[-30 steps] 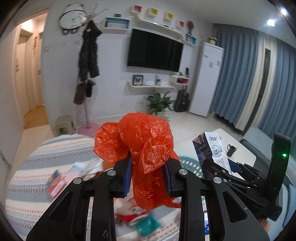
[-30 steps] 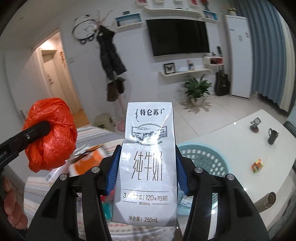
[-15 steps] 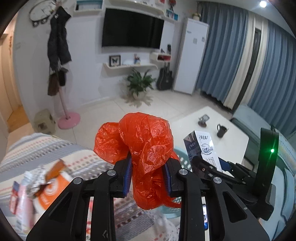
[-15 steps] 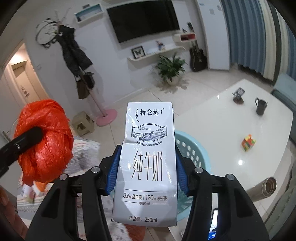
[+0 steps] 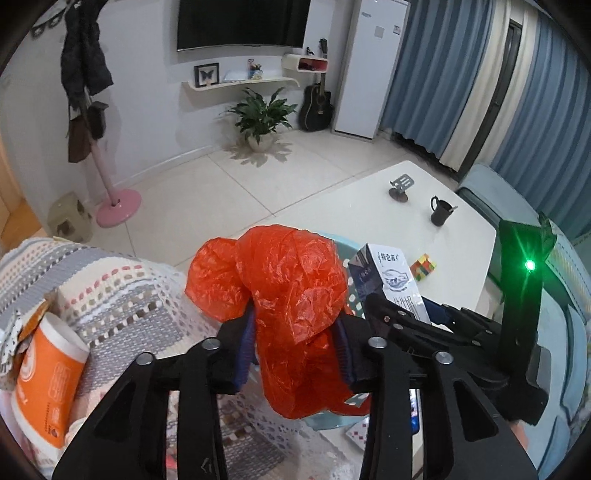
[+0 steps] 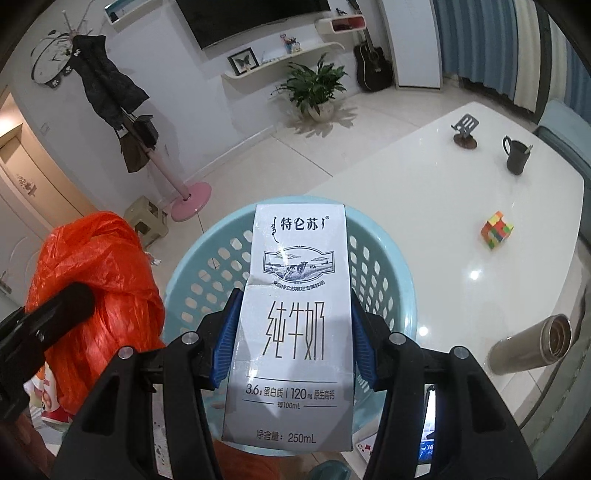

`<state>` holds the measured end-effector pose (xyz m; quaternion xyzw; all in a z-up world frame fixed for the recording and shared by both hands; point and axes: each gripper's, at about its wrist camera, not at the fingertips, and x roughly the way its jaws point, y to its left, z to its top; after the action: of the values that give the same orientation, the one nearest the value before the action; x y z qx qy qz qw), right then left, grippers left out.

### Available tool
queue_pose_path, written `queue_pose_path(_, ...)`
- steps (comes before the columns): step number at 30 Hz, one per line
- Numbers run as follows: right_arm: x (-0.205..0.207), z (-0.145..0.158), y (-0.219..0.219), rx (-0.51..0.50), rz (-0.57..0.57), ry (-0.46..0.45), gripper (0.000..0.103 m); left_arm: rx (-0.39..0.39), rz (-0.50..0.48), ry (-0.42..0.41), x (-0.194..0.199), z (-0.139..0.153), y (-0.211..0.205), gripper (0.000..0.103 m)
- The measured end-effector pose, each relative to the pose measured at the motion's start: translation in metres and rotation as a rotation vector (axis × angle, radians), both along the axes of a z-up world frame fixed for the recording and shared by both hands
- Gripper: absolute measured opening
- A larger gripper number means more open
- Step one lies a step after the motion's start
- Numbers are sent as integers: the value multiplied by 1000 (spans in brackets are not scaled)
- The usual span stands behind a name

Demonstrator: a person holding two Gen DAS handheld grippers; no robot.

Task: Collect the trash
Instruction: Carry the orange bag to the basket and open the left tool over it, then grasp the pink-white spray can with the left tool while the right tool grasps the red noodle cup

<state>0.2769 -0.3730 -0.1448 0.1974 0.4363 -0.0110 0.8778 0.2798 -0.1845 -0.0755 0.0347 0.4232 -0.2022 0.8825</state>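
One crumpled orange bag (image 5: 291, 314) is clamped in the left gripper (image 5: 295, 354), one milk carton (image 6: 295, 314) in the right gripper (image 6: 291, 332), both held over one pale-blue basket (image 6: 384, 266). One mug (image 6: 517, 155) and one puzzle cube (image 6: 496, 230) are seen on the white bench (image 6: 424, 206); the basket's bottom is hidden.

wall: TV (image 5: 242, 24) | floor: pale tiles (image 5: 207, 184) (glossy) | window: blue curtains (image 5: 461, 74)

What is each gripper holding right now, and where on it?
The left gripper pinches the crumpled red plastic bag around its middle. The right gripper clamps the milk carton by its two narrow sides, about mid-height.
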Motion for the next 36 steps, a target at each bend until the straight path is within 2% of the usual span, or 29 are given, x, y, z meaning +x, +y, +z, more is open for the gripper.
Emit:
queue_pose_path(2, -1, -1, -2, 12, -5, 5, 60, 0, -3, -7, -3, 1, 1, 53)
queue_pose_path(4, -3, 1, -3, 19, -10, -1, 62, -10, -2, -23, -7, 6, 3, 62)
queue_pose_path(13, -20, 22, 7, 3, 11, -38, 62, -35, -6, -69, -30, 27, 10, 63)
queue_pose_path(19, -36, 43, 25, -21, 56, -80, 62, -62, 9, -108, -51, 42, 29, 63)
queue_pose_path(23, -50, 67, 47, -35, 111, -135, 62, -85, 43, -147, -68, 57, 54, 63)
queue_pose_path(29, -73, 98, 100, -66, 231, -206, 63, -121, 148, -201, -96, 74, 115, 63)
queue_pose_path(36, -95, 108, 168, -90, 405, -241, 63, -144, 325, -217, -122, 76, 205, 63)
